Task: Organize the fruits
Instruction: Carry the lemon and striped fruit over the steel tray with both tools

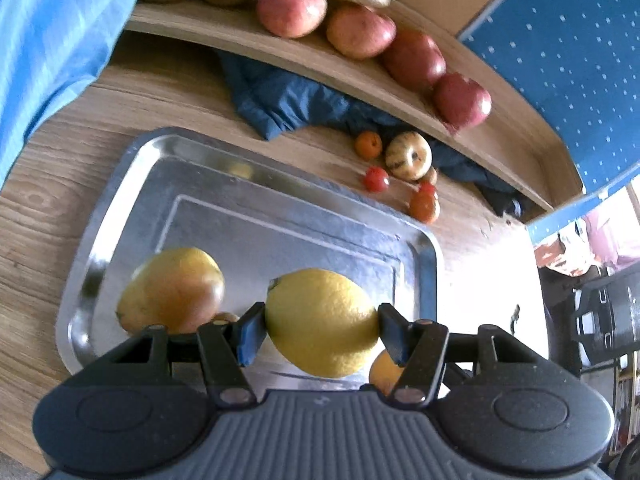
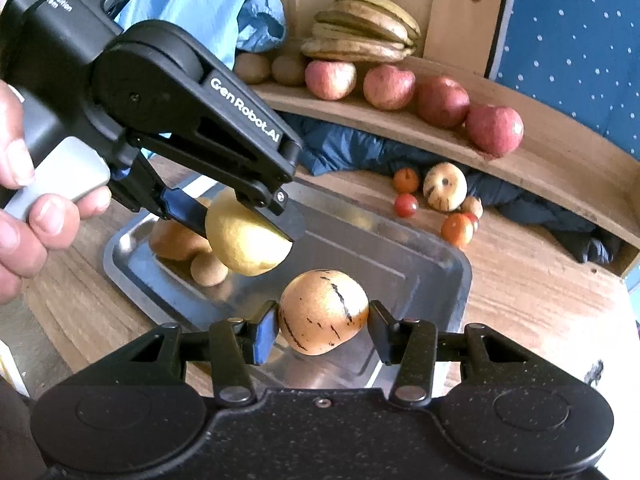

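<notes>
Plainly, the left tool point(image 1: 320, 330) pinches a lemon point(image 1: 322, 322) half-spread, above the metal tray point(image 1: 256, 204), its long axis slanting across the fingers. The right tool point(image 2: 323, 326) grips a striped yellow-orange fruit point(image 2: 323, 312) beside it, also over the tray.

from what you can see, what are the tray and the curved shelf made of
Tray: looks like metal, likely stainless steel, with a shiny finish that mirrors light and fruit. Curved shelf: looks like wood or wood laminate, matte tan with visible grain.

Apples point(image 2: 388, 86) on shelf point(image 2: 552, 168) (bananas point(image 2: 360, 28) behind), tray point(image 2: 400, 240) before.
</notes>
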`<state>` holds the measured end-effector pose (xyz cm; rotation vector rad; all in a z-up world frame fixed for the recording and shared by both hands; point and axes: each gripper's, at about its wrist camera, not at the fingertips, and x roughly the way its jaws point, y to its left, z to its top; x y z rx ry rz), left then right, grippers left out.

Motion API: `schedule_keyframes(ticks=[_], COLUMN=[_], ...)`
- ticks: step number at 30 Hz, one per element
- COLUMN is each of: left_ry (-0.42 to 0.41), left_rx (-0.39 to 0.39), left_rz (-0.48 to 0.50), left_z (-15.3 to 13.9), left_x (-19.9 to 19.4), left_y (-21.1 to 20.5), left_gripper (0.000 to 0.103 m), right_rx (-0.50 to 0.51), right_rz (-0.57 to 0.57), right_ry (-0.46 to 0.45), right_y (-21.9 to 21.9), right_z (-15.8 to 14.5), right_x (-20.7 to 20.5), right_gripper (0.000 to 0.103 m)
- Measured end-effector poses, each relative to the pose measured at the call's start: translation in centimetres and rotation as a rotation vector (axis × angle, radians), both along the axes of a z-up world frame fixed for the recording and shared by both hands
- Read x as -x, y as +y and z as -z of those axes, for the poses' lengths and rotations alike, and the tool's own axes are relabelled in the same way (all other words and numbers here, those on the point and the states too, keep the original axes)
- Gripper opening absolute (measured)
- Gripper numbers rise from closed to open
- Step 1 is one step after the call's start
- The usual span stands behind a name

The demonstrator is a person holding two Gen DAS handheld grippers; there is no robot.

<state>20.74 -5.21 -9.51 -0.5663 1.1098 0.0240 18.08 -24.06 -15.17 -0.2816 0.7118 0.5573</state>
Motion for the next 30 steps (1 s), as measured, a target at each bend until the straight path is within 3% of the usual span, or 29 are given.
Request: schedule_keyframes(ticks=[30], left_ry=[0.125], left_rx=[-0.039], left_rz=[0.027], left_z=[1.6], left_x=[1.3], left_y=[-1.5], left_gripper=[0.064], right_rx=[-0.005], right_rz=[0.022], right_ry=[0.094], right_y=[-1.3], right_z=[1.8], right_x=[0.3], right_gripper=[0.05])
